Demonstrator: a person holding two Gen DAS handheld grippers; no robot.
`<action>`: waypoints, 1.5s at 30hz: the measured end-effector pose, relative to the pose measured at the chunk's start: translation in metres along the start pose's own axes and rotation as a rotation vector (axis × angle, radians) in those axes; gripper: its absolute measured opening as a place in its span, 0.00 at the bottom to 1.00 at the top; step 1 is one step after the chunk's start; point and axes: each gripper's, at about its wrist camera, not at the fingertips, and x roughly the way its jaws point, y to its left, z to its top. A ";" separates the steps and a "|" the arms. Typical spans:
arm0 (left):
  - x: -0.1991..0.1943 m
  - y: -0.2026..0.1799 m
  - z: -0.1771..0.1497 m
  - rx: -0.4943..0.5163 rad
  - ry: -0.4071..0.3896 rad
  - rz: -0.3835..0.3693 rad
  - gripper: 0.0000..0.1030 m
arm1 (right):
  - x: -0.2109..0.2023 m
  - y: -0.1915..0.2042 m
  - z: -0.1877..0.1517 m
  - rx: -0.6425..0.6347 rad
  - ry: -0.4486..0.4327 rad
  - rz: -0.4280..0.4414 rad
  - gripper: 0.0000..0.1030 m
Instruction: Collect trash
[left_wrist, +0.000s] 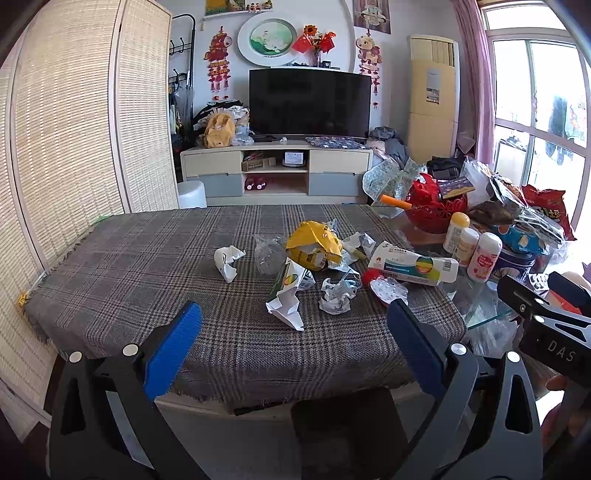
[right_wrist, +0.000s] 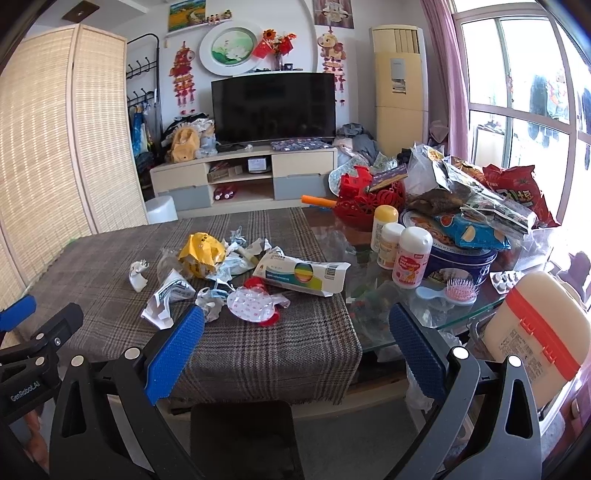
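Both grippers hung short of the near edge of the surface (left_wrist: 110, 280), which was covered with a grey plaid cloth. The left gripper (left_wrist: 295, 325) had its blue pads spread wide with nothing between them, and the right gripper (right_wrist: 295, 328) stood just as wide apart and empty.

The trash lay in a loose heap around a crumpled yellow wrapper (left_wrist: 314, 245) near the middle of the cloth. Left of the wrapper, a little apart, sat a crumpled white paper (left_wrist: 229, 260). Nearer the grippers than the wrapper lay a torn carton (left_wrist: 290, 295) and a small paper wad (left_wrist: 336, 295). Right of the wrapper rested a flattened white medicine box (right_wrist: 303, 275), with a clear blister pack (right_wrist: 255, 304) just in front of it.

Beyond the medicine box, off the cloth, three white bottles (right_wrist: 400, 254) stood close together beside a blue tin (right_wrist: 461, 262).
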 end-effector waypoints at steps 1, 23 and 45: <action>0.000 -0.001 0.000 0.000 0.002 -0.001 0.92 | 0.000 0.000 0.000 0.002 0.001 0.004 0.97; 0.008 0.007 -0.001 0.010 0.017 0.023 0.92 | 0.011 -0.004 -0.002 -0.031 0.045 -0.013 0.97; 0.139 0.039 -0.017 0.035 0.380 -0.003 0.92 | 0.138 0.005 -0.029 -0.085 0.355 0.165 0.97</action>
